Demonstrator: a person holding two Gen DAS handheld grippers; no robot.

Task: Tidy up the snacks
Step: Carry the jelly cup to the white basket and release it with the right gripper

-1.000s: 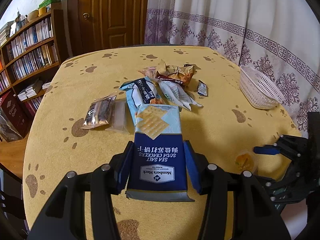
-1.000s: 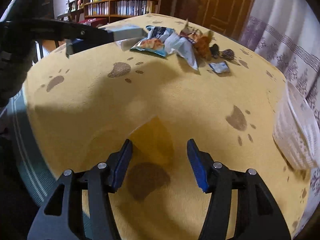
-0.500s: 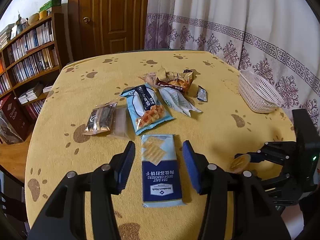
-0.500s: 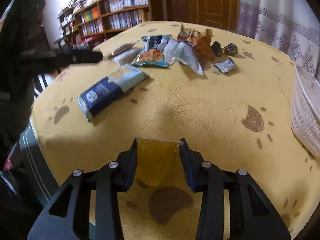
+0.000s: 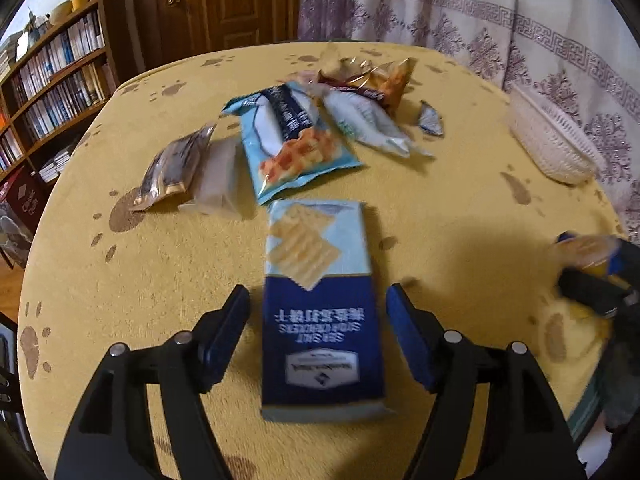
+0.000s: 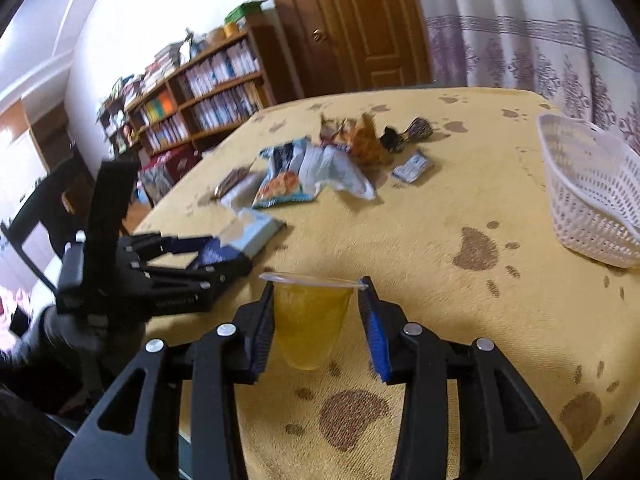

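My right gripper [image 6: 316,316] is shut on a yellow jelly cup [image 6: 310,316] and holds it above the table's near edge; the cup also shows in the left wrist view [image 5: 584,250]. My left gripper [image 5: 318,320] is open, its fingers on either side of a blue soda cracker pack [image 5: 320,300] that lies flat on the yellow tablecloth [image 5: 120,300]. The pack and the left gripper [image 6: 224,254] also show in the right wrist view. A white basket [image 6: 588,196] stands at the right.
A pile of snack packets [image 5: 296,136] lies at the table's middle, with a brown packet [image 5: 172,168] to its left and a small sachet [image 5: 430,120] to its right. A bookshelf [image 5: 52,76] and a door [image 5: 224,4] stand behind.
My left gripper let go of the cracker pack, which now lies on the table between its open fingers. My right gripper shut on the jelly cup and lifted it.
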